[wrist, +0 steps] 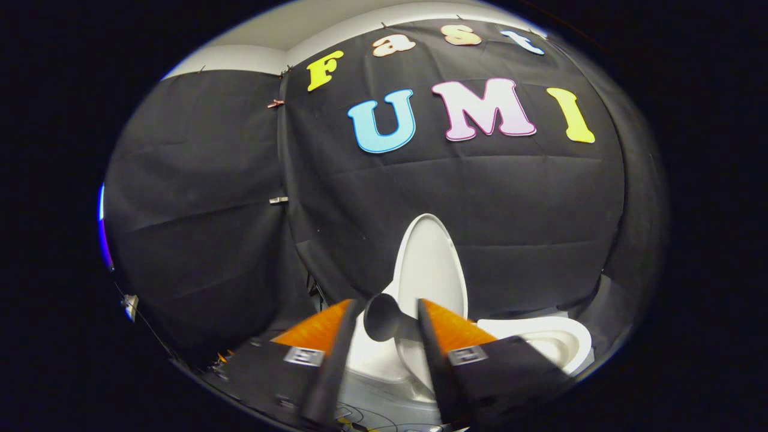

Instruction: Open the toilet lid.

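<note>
Two orange fingers (324, 327) of the claw (387, 312) stood spread, gripping nothing. The white toilet lid (429, 264) stood raised just beyond them, upright against the black cloth wall (198, 210), above the open bowl (555, 339).

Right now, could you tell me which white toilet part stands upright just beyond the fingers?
The lid, raised against the black cloth; the seat rim lies flat beside it. The gripper is open.

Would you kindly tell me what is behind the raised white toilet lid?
Behind the upright white oval toilet lid hangs the booth's black cloth wall. The lid covers whatever lies directly behind it. The gripper, fingers apart, holds a dark funnel-shaped handle between them; contact is unclear.
</note>
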A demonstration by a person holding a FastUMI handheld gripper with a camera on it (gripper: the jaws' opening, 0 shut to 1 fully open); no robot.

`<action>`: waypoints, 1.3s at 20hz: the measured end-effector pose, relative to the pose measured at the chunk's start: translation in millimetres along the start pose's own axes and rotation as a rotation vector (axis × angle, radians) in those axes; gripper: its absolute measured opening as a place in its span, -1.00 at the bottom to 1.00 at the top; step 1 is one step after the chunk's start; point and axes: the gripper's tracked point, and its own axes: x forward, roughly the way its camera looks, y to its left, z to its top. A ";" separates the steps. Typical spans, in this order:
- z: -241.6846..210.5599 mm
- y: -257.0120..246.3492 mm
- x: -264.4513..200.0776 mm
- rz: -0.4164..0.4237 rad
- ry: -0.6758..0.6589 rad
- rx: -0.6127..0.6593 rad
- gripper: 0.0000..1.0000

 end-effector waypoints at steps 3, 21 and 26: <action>16.0 0.1 -9.0 0.003 -0.041 -0.003 0.98; 130.2 -67.9 -156.3 -0.188 -0.240 -0.128 0.98; 146.8 -79.4 -197.2 -0.236 -0.257 -0.173 0.98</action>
